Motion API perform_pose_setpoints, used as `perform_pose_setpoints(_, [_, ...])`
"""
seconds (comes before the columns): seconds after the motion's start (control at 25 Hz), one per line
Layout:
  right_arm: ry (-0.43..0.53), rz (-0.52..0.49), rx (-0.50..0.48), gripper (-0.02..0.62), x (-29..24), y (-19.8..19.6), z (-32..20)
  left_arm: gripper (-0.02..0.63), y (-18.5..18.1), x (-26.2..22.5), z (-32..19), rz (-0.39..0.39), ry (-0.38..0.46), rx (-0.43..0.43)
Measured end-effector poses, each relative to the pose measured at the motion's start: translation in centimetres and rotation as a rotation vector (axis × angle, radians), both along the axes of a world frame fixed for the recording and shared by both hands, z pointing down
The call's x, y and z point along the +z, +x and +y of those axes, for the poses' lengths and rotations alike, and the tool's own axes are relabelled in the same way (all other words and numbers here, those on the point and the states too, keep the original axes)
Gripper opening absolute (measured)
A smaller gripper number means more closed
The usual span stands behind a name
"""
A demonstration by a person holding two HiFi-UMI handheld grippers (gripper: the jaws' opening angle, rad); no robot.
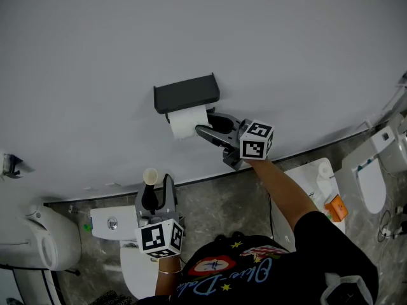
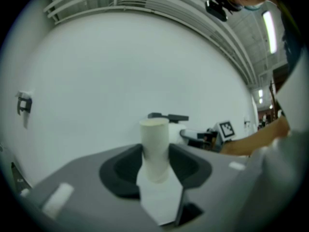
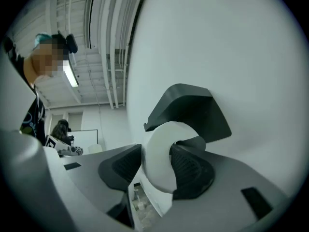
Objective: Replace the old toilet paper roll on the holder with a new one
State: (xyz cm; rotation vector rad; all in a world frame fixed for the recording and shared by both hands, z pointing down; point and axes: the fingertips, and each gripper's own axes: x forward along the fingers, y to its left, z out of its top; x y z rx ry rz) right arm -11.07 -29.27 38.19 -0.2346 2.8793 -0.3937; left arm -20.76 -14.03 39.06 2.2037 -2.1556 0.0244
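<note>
Dark holder [image 1: 186, 93] is sitting on the white wall [image 1: 95, 56]. White toilet paper roll [image 1: 184, 124] is hanging right under the holder, touching its underside.

Right claw [image 1: 205, 123] is reaching in from the right of the holder, level with the roll, and gripping the roll's end. In the right gripper view the right claw [image 3: 157, 166] is clamping the roll [image 3: 159, 158]. One jaw is sitting in the core hole and the other is pressing on the outside, so it is holding the roll's wall, with the holder [image 3: 188, 110] right above. Its marker cube [image 1: 256, 140] is showing to the lower right of the holder.

Left claw [image 1: 158, 188] is hanging well below the holder, slightly left, away from the wall. It is pinching an empty cardboard tube [image 1: 150, 176] that is standing upright. In the left gripper view the left claw [image 2: 155, 166] is closing narrow on the tube [image 2: 155, 144]. A scrap of white paper [image 2: 161, 197] is lying between the jaws under the tube, and the holder [image 2: 168, 116] is showing far behind, just right of the tube top.

White toilet [image 1: 111, 224] is sitting below and left of the holder, under the left claw.
</note>
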Motion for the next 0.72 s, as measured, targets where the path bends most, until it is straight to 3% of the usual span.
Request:
perform_pose_setpoints(0.16, [0.062,0.093,0.121,0.182,0.6,0.3,-0.3,0.172,0.0,0.0,0.1,0.0,0.001,0.003])
perform_pose_setpoints(0.36, [0.181,0.205,0.354,0.202,0.4,3.1,0.0,0.172,1.0,0.1,0.7,-0.003,0.001,0.018])
perform_pose_setpoints(0.56, [0.29,0.28,0.535,0.198,0.3,6.4,3.8,0.172,2.3,0.4,0.9,-0.017,-0.003,0.051])
perform_pose_setpoints(0.6, [0.299,0.284,0.56,0.175,0.4,7.0,4.9,0.172,2.7,0.5,0.9,-0.019,-0.005,0.058])
perform_pose_setpoints(0.64, [0.298,0.282,0.582,0.067,0.5,7.6,5.9,0.172,3.0,0.6,1.0,-0.019,-0.008,0.066])
perform_pose_setpoints(0.72, [0.255,0.26,0.612,0.014,0.9,8.8,7.8,0.172,3.8,1.0,1.3,-0.019,-0.017,0.083])
